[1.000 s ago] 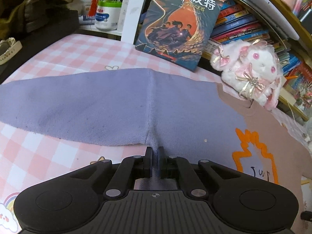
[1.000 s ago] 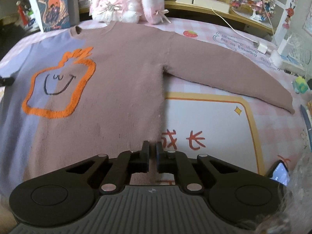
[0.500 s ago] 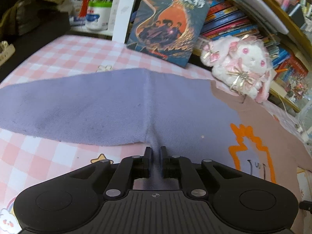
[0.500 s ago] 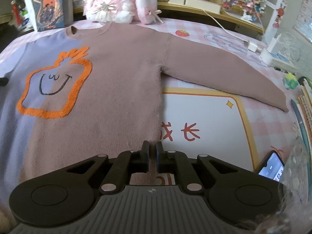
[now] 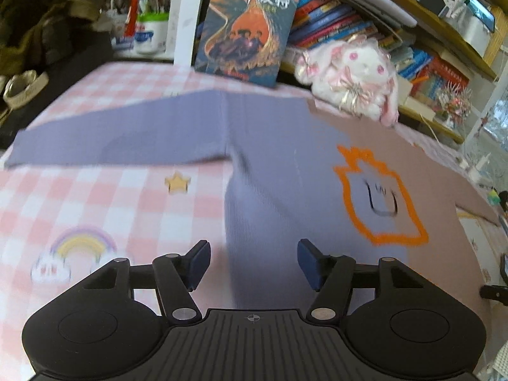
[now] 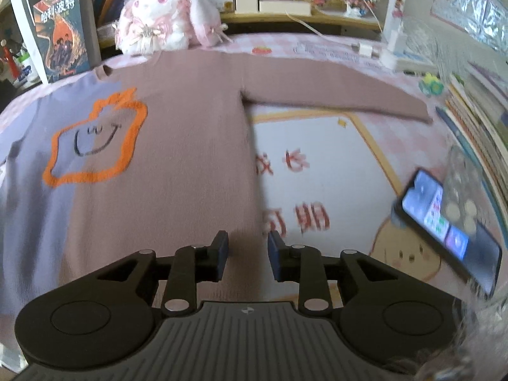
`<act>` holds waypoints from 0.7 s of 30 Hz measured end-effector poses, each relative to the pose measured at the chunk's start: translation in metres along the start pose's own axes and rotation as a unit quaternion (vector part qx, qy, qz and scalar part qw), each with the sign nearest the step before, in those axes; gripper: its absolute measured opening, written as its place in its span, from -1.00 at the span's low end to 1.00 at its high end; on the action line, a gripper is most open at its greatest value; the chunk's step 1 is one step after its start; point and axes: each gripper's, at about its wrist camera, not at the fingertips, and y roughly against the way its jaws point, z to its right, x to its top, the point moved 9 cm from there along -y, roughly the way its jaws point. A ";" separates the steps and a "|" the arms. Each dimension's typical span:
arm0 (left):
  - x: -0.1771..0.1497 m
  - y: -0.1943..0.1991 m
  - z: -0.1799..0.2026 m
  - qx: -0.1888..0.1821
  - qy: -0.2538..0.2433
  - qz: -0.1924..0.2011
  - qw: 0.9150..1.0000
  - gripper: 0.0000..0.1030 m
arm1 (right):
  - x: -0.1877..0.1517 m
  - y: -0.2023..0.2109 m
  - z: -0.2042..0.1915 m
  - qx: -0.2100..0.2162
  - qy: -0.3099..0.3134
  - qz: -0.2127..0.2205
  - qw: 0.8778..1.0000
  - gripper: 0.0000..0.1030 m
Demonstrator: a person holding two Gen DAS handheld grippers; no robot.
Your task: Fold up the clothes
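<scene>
sweater (image 6: 177,146) flat — neckline away, sleeves sideways

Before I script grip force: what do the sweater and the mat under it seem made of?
Sweater: looks like soft matte knit, judging by faint vertical ribbing and a fuzzy orange outline. Mat: seems a smooth printed sheet, cloth or plastic, lying flat with crisp graphics; blur leaves it open.

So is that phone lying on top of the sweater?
No, the phone lies on the printed mat, off to the right of the sweater and apart from it.
</scene>
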 end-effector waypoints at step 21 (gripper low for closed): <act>-0.026 0.004 0.008 0.053 -0.018 -0.008 0.998 -0.81 | -0.013 0.004 -0.004 0.043 0.049 0.007 0.998 -0.78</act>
